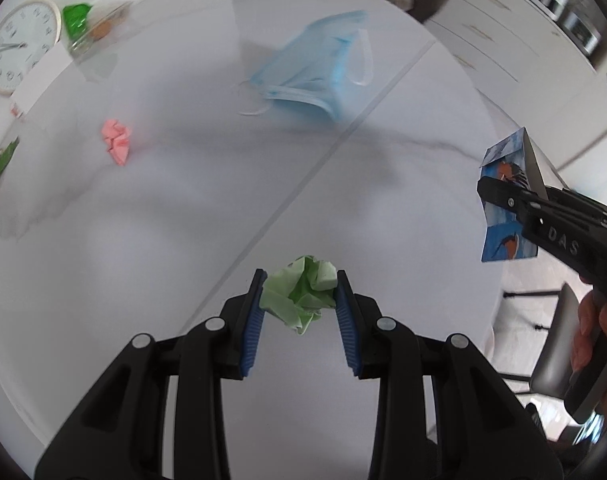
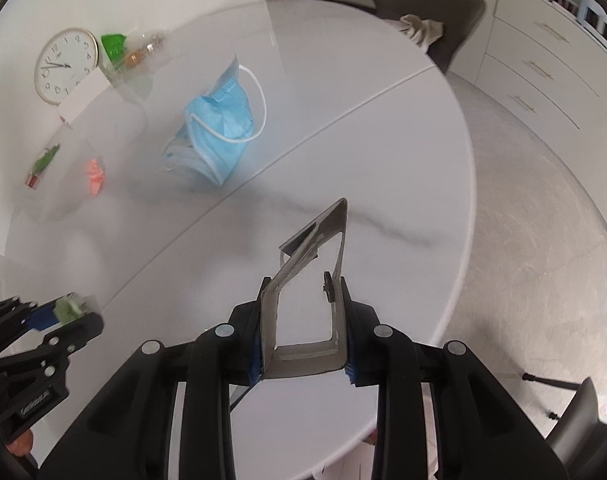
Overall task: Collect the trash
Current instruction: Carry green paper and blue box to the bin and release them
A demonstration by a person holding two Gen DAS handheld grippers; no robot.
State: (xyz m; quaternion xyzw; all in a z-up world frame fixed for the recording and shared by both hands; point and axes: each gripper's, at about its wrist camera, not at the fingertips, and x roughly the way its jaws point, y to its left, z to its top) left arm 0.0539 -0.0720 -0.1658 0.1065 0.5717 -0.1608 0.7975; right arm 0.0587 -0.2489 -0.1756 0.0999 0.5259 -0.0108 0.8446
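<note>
The left gripper (image 1: 299,280) clenches a green paper wad (image 1: 301,294) above the counter (image 1: 163,220). The right gripper (image 2: 303,284) grasps an open carton (image 2: 303,320), its long axis pointing away along the fingers.

You're over a round white counter (image 2: 383,152) with a seam across it. Beyond it stands a dark chair (image 2: 431,4) with a cloth on its seat, white drawers (image 2: 543,68) at right, pale mottled floor (image 2: 523,260).
</note>
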